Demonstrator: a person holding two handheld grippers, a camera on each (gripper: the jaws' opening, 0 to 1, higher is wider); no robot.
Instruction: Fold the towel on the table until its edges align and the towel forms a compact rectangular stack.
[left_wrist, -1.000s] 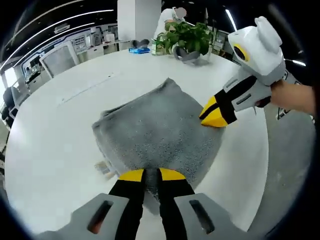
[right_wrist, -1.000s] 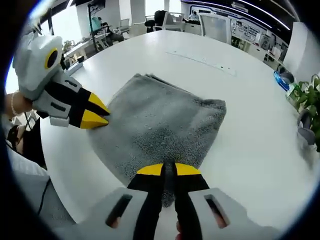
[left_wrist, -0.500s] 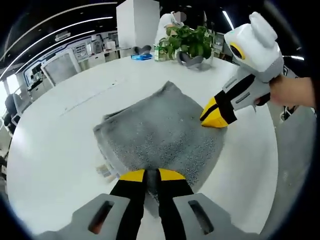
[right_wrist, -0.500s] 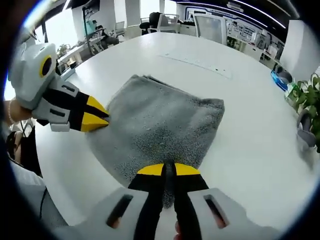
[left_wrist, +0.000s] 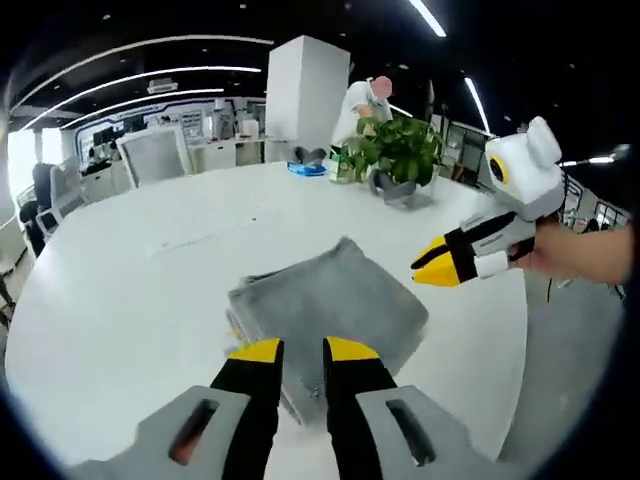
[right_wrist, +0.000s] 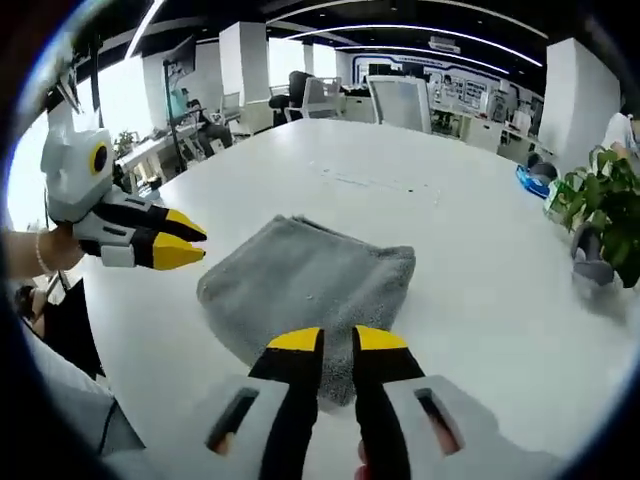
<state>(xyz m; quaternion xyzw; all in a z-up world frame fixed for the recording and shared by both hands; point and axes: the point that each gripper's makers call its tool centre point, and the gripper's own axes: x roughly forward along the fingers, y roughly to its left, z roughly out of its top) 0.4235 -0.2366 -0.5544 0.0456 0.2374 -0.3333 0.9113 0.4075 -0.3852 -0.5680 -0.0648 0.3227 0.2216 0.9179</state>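
Left gripper view: the left gripper (left_wrist: 300, 350) has been lifted clear of the grey towel (left_wrist: 325, 305), its jaws now a narrow gap apart and empty where half a second ago they pinched the near edge. The right gripper (right_wrist: 336, 340) has likewise been released and raised, jaws slightly parted. The towel is left just ahead of both grippers on the white table (left_wrist: 130, 270) as a compact folded rectangle, so the fold is judged essentially complete.

Grey towel (left_wrist: 330, 310) — nubbly matt terry cloth — on a smooth, faintly glossy white table (left_wrist: 120, 270).
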